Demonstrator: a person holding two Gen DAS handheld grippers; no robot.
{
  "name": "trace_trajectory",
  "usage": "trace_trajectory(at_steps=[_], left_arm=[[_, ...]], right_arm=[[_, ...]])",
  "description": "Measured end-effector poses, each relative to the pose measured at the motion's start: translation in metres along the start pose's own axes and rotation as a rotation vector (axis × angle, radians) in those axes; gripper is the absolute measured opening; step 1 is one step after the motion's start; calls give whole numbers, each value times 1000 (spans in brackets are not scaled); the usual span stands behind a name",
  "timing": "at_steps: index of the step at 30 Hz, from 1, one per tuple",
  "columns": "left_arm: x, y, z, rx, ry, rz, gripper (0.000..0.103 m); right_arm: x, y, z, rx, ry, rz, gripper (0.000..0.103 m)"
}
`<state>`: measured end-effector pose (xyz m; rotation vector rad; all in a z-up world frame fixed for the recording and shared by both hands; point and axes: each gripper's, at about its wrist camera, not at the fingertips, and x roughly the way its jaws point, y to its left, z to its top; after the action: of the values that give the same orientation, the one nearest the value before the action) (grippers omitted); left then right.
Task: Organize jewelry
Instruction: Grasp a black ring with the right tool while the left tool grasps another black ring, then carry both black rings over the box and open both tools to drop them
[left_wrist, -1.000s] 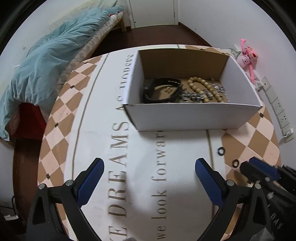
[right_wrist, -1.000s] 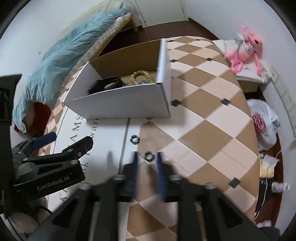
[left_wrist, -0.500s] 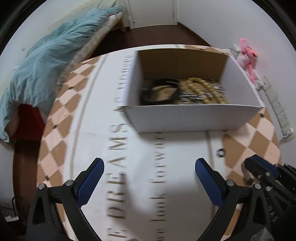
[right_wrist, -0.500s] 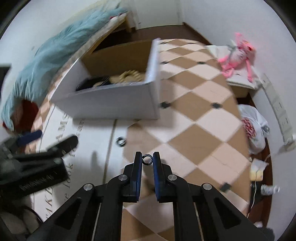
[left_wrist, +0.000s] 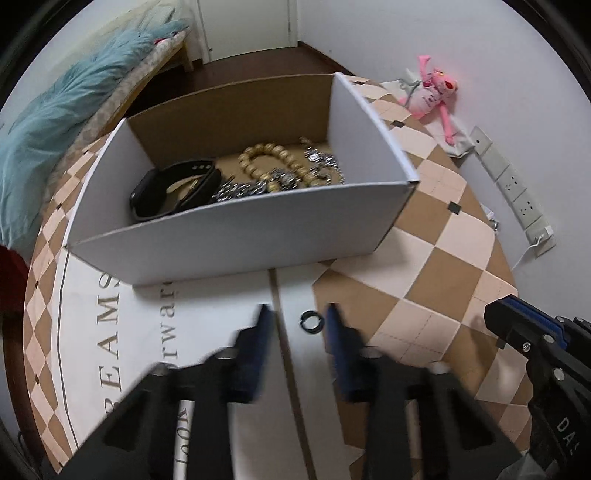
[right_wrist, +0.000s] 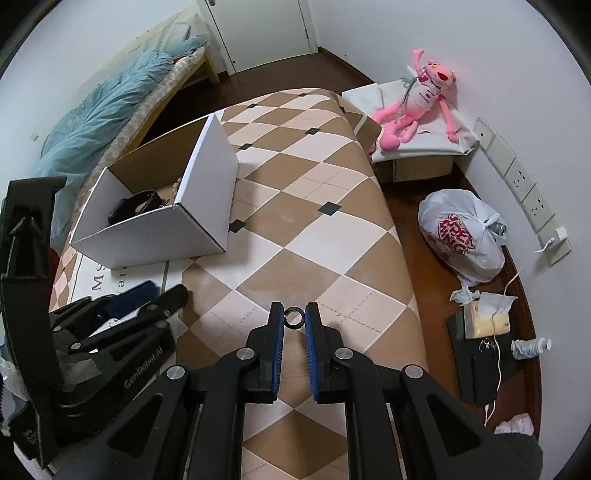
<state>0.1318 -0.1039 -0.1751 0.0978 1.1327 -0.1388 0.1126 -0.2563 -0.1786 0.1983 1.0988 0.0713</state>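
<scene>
An open white cardboard box (left_wrist: 236, 236) stands on the table and holds a black band (left_wrist: 173, 188), a wooden bead bracelet (left_wrist: 273, 162) and silver chain pieces (left_wrist: 321, 162). A small black ring (left_wrist: 311, 322) lies on the tablecloth in front of the box. My left gripper (left_wrist: 297, 321) is blurred, its jaws part closed, one on each side of this ring. My right gripper (right_wrist: 294, 319) is shut on a second black ring (right_wrist: 294, 318) and holds it above the table. The box also shows in the right wrist view (right_wrist: 155, 236).
The round table (right_wrist: 314, 229) has a brown and cream diamond cloth. A bed with a blue blanket (right_wrist: 96, 118) is behind. A pink plush toy (right_wrist: 417, 103), a plastic bag (right_wrist: 461, 232) and wall sockets (right_wrist: 517, 184) are at the right.
My left gripper moved right and forward to the lying ring and narrowed its jaws around it. My right gripper closed on the other ring, lifted it and swung right.
</scene>
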Motion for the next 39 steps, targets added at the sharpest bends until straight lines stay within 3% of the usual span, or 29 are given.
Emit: trace_trajectory(at_steps=[6,11,15,22,28,32,34,36,37,39], left_arm=[[-5,4,2,-18,-9,-24,10],[-52,20,19,-50,-80,-76,10],[-86,46,48,-87,-129,-112,10],[-73,93,94,-142,-23,-133,10],[-52,113,114,-185,42,-114,11],[-47,120,124,-197,63,-97,13],[-48,123,127,-197,69,-62,26],[-50,127,128,-205,56,-39,71],[-52,129,128,-213,49,-35,76],[-55,134,127,-226,43,-25,77]], right_arm=[[-11,1,4,7,-26,21,12],[-32,11,20,14,-54,92,12],[-47,34,53,-10,-74,185,12],[-19,76,117,-62,16,267,12],[26,98,150,-112,170,228,13],[33,103,164,-123,202,202,16],[32,102,168,-125,211,194,37],[29,102,171,-130,208,179,42],[28,102,172,-131,207,170,42],[26,101,172,-140,205,140,42]])
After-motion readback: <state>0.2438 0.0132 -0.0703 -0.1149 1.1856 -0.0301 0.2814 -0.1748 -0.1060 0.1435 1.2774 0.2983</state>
